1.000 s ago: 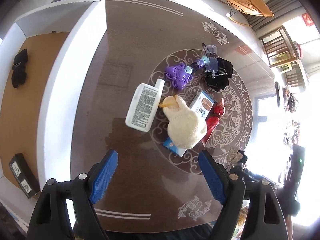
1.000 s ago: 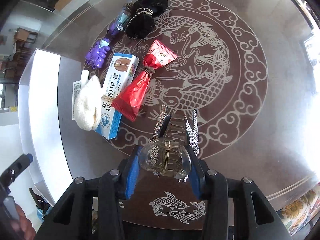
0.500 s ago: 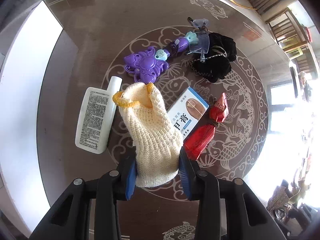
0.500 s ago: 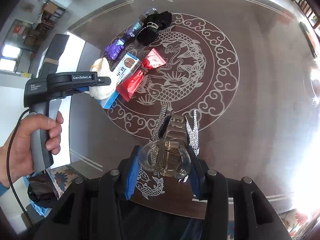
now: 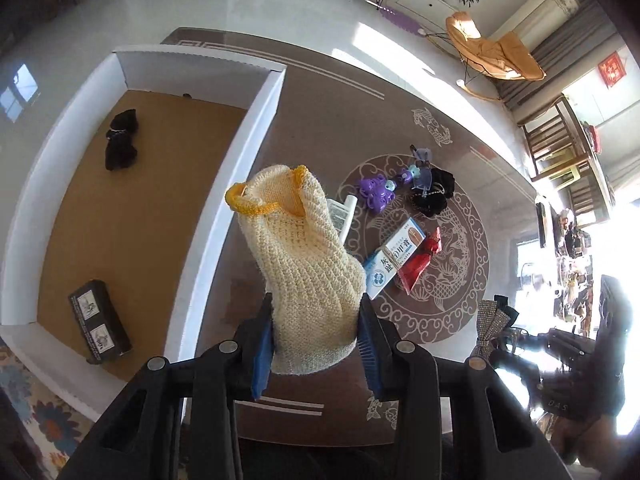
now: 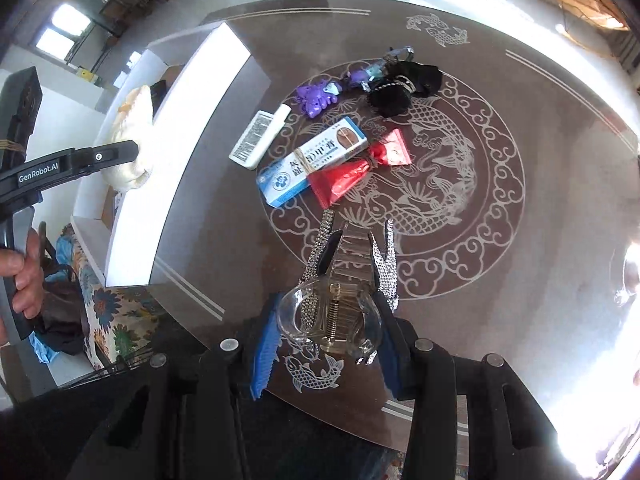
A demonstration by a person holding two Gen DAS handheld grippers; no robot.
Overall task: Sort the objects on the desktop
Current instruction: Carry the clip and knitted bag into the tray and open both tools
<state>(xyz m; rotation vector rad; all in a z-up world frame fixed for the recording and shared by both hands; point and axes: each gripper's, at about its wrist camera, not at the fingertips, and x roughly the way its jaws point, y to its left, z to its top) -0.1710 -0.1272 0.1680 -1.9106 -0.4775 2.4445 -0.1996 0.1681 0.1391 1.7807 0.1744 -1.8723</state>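
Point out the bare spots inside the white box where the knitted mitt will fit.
Inside the white box, the cardboard floor lies bare across the middle, between the black fabric piece near the far wall and the dark small box at the near corner. The strip along the right wall is free too. No part is crowded.

The box (image 5: pixel 256 136) stands on the table (image 5: pixel 312 92) along its left edge. In the box, a dark bundle (image 5: pixel 121 141) lies near the far wall and a flat packet (image 5: pixel 100 322) near the near wall. At the table's centre lie a bottle (image 6: pixel 260 136), a carton (image 6: pixel 312 160) right of it and a wrapped sachet (image 6: pixel 356 172) touching the carton; behind them a toy (image 6: pixel 316 96) and a dark pouch (image 6: pixel 400 88).
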